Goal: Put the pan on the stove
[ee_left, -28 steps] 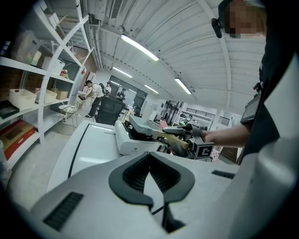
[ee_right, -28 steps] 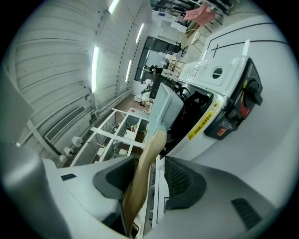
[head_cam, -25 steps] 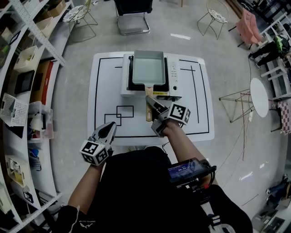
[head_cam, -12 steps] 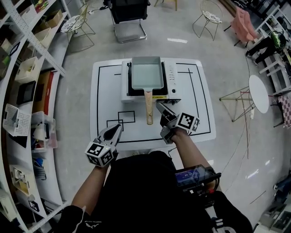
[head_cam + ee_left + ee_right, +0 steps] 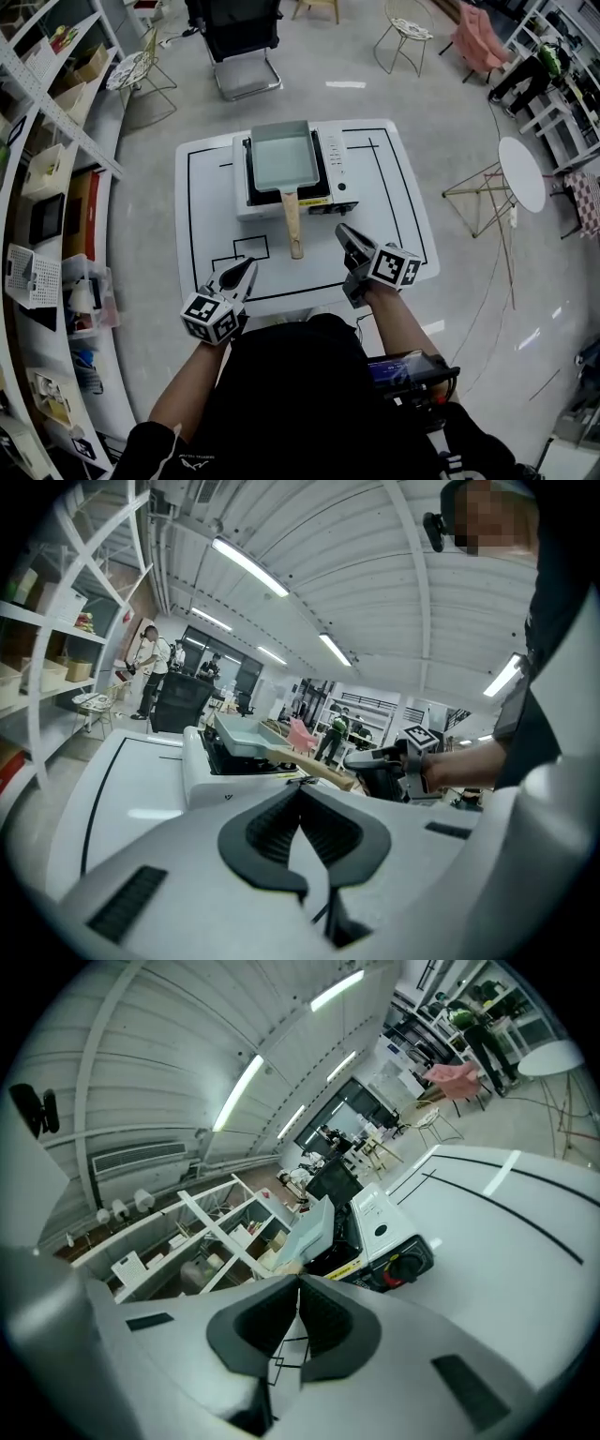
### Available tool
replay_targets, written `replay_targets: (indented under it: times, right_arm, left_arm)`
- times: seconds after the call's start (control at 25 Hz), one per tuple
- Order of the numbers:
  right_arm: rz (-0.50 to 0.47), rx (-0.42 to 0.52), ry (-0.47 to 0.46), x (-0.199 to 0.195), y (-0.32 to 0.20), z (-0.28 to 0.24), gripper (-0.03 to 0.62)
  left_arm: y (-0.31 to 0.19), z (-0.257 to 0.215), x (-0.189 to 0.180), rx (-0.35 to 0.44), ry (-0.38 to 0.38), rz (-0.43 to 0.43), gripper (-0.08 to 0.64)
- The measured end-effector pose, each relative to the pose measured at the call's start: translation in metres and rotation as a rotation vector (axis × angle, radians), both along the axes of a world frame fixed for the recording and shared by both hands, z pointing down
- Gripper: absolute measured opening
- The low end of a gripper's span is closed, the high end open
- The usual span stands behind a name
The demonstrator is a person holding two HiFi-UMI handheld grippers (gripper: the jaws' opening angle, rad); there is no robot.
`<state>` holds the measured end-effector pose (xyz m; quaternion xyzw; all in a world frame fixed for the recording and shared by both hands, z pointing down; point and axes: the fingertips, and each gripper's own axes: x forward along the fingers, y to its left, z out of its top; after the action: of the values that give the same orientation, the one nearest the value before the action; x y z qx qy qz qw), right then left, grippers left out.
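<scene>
The pale blue-green rectangular pan (image 5: 280, 153) sits on the white tabletop stove (image 5: 337, 167), its wooden handle (image 5: 292, 225) pointing toward me. My right gripper (image 5: 343, 231) hovers over the table right of the handle's end, apart from it. Its jaws have closed together, with nothing between them. My left gripper (image 5: 247, 270) hangs at the table's front edge, shut and empty. The left gripper view shows the pan (image 5: 246, 735) and the right gripper (image 5: 375, 761) beyond my shut left gripper (image 5: 300, 789). The right gripper view has the pan (image 5: 309, 1227) and stove (image 5: 389, 1232) past my right gripper (image 5: 299, 1283).
The stove stands on a white table (image 5: 403, 216) marked with black lines. Shelving (image 5: 47, 187) with boxes runs along the left. A black chair (image 5: 230, 37) stands behind the table, a round white table (image 5: 523, 173) and wire stools to the right. The stove has a red knob (image 5: 391, 1279).
My right gripper has drawn back from the end of the pan's handle toward the front right of the table. The pan stays on the stove. The left gripper has barely moved.
</scene>
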<state>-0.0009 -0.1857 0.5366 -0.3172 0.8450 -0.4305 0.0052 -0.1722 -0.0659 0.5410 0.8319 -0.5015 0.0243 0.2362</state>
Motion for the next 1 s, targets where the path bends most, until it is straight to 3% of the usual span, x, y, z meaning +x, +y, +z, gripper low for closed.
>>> replay_targets:
  times: [0.68, 1.0]
  right_arm:
    - [-0.047, 0.224, 0.186, 0.035, 0.034, -0.006, 0.026]
    - [-0.062, 0.257, 0.213, 0.034, 0.039, -0.003, 0.026]
  left_arm:
    - [-0.02, -0.007, 0.033, 0.012, 0.003, 0.117, 0.009]
    - [-0.021, -0.008, 0.035, 0.004, 0.002, 0.132, 0.009]
